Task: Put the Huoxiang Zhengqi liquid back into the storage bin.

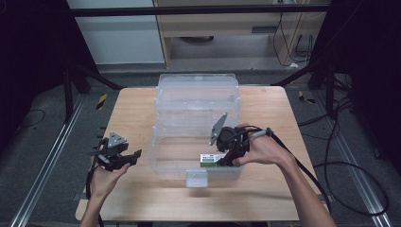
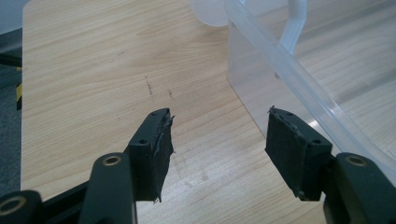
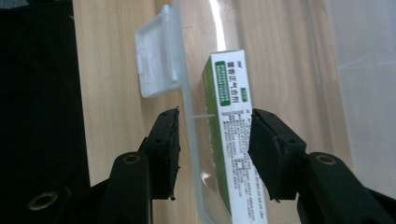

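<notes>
Wooden table point(image 1: 265, 189): green-white printed carton point(image 3: 231, 140)

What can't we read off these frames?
- Grip: in the right gripper view the right tongs straddle the bin wall and the box; pad contact can't be told.
- Box: its near end is cut off by the bottom edge; in the high view the hand hides part of it.
- Print on the box: too small to read.
- Left tongs: open over the table.

Each black hand-held gripper point(image 1: 137, 154) carries brass-ringed screws, a grey triangular plate, black cable.
</notes>
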The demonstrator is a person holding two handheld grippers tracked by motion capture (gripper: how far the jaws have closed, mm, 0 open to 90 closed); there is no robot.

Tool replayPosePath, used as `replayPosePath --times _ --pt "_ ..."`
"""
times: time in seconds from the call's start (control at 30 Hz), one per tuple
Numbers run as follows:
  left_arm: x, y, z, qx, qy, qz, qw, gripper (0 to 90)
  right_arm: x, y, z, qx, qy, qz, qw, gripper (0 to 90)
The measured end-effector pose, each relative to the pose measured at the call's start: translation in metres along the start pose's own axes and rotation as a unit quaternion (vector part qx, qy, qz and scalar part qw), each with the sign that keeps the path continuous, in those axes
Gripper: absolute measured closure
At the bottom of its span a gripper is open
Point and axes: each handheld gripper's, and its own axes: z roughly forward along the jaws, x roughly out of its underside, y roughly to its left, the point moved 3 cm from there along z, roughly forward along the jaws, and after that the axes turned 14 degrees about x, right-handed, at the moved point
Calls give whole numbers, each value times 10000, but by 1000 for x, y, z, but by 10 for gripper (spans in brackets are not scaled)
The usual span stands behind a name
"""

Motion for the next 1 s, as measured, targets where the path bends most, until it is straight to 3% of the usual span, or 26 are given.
replayPosePath --times 0.33,1.0 --pt "0 0 -1 -5 -11 9 10000 399 -13 14 17 -158 338 -114 9992 556" --pt "0 1 -1 3 -12 10 10000 400 -24 27 47 -358 593 -210 9974 565"
